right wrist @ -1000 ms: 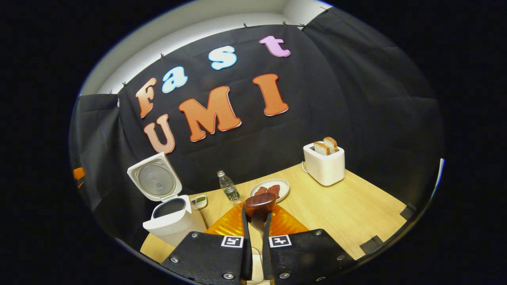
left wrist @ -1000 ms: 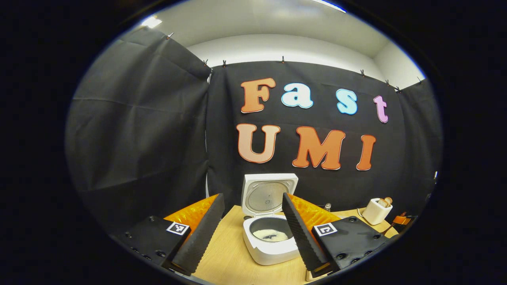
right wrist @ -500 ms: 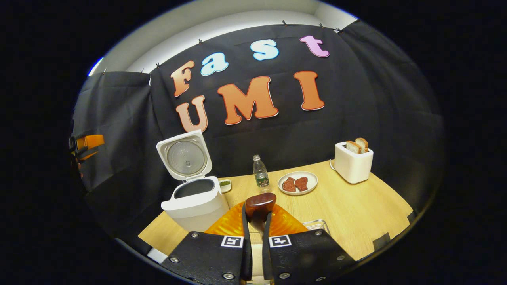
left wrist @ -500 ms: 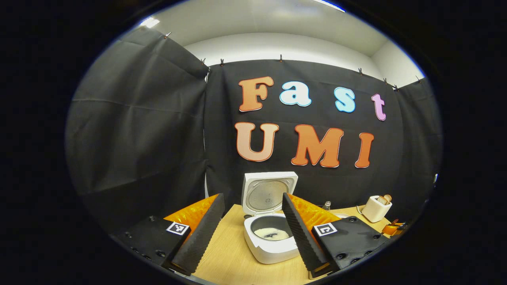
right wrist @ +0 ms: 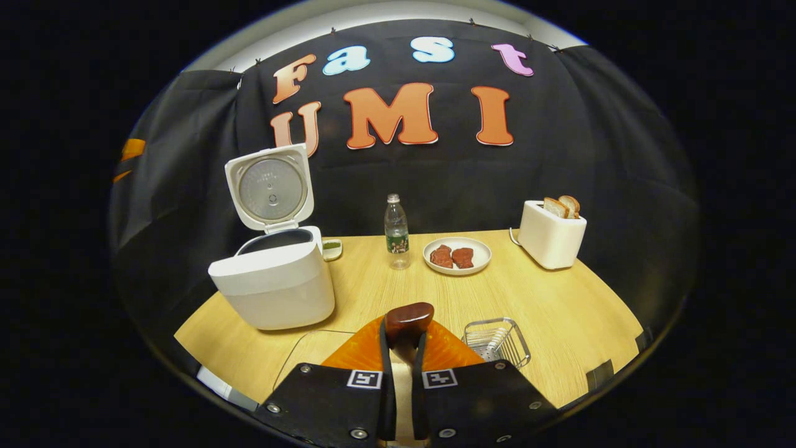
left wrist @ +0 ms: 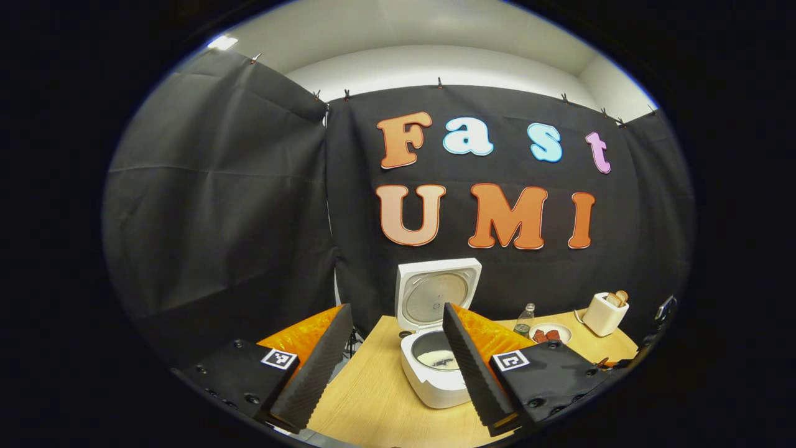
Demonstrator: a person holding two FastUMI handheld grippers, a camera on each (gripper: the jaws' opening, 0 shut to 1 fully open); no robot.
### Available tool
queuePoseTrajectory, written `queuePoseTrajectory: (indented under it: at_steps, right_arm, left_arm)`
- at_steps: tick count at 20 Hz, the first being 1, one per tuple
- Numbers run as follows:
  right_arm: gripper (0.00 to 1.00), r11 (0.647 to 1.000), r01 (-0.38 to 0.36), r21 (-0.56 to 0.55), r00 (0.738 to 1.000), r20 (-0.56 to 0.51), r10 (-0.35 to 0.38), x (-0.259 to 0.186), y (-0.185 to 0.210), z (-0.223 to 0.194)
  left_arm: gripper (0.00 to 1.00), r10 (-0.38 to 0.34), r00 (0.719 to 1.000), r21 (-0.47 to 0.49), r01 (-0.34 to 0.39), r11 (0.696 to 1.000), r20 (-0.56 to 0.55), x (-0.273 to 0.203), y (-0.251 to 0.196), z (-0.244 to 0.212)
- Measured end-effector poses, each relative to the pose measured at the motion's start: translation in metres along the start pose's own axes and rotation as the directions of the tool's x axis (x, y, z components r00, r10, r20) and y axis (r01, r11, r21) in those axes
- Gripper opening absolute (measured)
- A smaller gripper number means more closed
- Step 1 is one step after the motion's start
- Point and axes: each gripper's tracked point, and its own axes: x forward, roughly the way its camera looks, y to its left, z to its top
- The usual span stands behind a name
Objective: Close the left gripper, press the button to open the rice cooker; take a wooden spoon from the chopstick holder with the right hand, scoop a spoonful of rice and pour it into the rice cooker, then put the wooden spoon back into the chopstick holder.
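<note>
The rice cooker (right wrist: 273,283) stands at the left side of the wooden table (right wrist: 547,311) with its lid (right wrist: 269,188) swung upright at the back; in the left gripper view its inner pot (left wrist: 435,356) holds a shallow layer of white rice. The right gripper (right wrist: 403,379) has its two fingers drawn in on the handle of the wooden spoon (right wrist: 408,318), whose dark bowl rises just past the fingertips, above the table's near edge. The left gripper (left wrist: 393,367) hangs with its fingers spread well apart and nothing between them, the cooker showing in the gap. Near the table's near edge, just right of the spoon, sits a wire basket (right wrist: 497,341) with pale utensils lying in it. Toward the far edge, a plate (right wrist: 457,256) carries two reddish-brown pieces of meat, a clear bottle (right wrist: 395,231) stands just left of it, and a small dish (right wrist: 332,247) with something green sits close behind the cooker. At the far right corner a white toaster (right wrist: 551,235) holds two slices of bread (right wrist: 561,206) in its slots.
</note>
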Motion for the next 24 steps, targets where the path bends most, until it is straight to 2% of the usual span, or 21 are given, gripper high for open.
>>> queuePoseTrajectory:
  at_steps: [2,4,7,11,13,16,17,19,21,22,24]
  right_arm:
    - [0.1,0.999,0.007,0.052,1.0,0.006,-0.007,0.002,-0.003,-0.001]
    - [0.09,0.986,-0.025,0.168,0.999,-0.021,0.029,0.007,0.004,-0.008]
    - [0.09,0.935,-0.064,0.35,0.997,-0.026,0.078,0.011,0.012,-0.008]
    - [0.09,0.856,-0.069,0.512,0.993,-0.043,0.106,0.018,0.01,-0.011]
    - [0.09,0.832,-0.049,0.552,0.995,-0.048,0.09,0.015,0.006,-0.011]
    - [0.09,0.85,-0.042,0.525,0.995,-0.052,0.082,0.018,0.012,-0.015]
    - [0.09,0.836,-0.038,0.547,0.994,-0.061,0.085,0.019,0.012,-0.016]
    - [0.1,0.771,-0.031,0.637,0.991,-0.078,0.104,0.021,0.014,-0.016]
    - [0.1,0.657,-0.032,0.754,0.988,-0.077,0.136,0.02,0.016,-0.018]
    - [0.09,0.616,-0.04,0.787,0.986,-0.069,0.151,0.021,0.017,-0.02]
    - [0.09,0.557,-0.025,0.83,0.984,-0.077,0.159,0.023,0.013,-0.028]
  left_arm:
    - [1.0,-0.001,1.0,0.006,0.001,1.0,-0.009,0.001,0.001,-0.004]
    - [1.0,0.002,1.0,0.005,-0.002,1.0,-0.022,0.002,0.003,-0.009]
    - [1.0,0.007,0.999,-0.01,-0.007,1.0,-0.036,0.005,0.006,-0.014]
    - [1.0,0.009,0.999,-0.028,-0.01,1.0,-0.04,0.008,0.008,-0.016]
    - [1.0,0.01,0.999,-0.027,-0.011,1.0,-0.04,0.009,0.007,-0.017]
    - [1.0,0.005,0.999,-0.026,-0.006,1.0,-0.044,0.012,0.003,-0.019]
    - [1.0,0.002,0.999,-0.027,-0.003,1.0,-0.046,0.012,0.001,-0.02]
    - [0.98,-0.006,0.999,-0.033,0.004,0.999,-0.047,0.013,-0.002,-0.02]
    - [0.98,-0.006,0.999,-0.035,0.004,0.999,-0.048,0.012,-0.002,-0.02]
    - [0.99,-0.004,0.999,-0.036,0.002,0.999,-0.045,0.012,-0.001,-0.019]
    - [1.0,0.0,0.999,-0.04,-0.001,0.999,-0.042,0.011,0.001,-0.019]
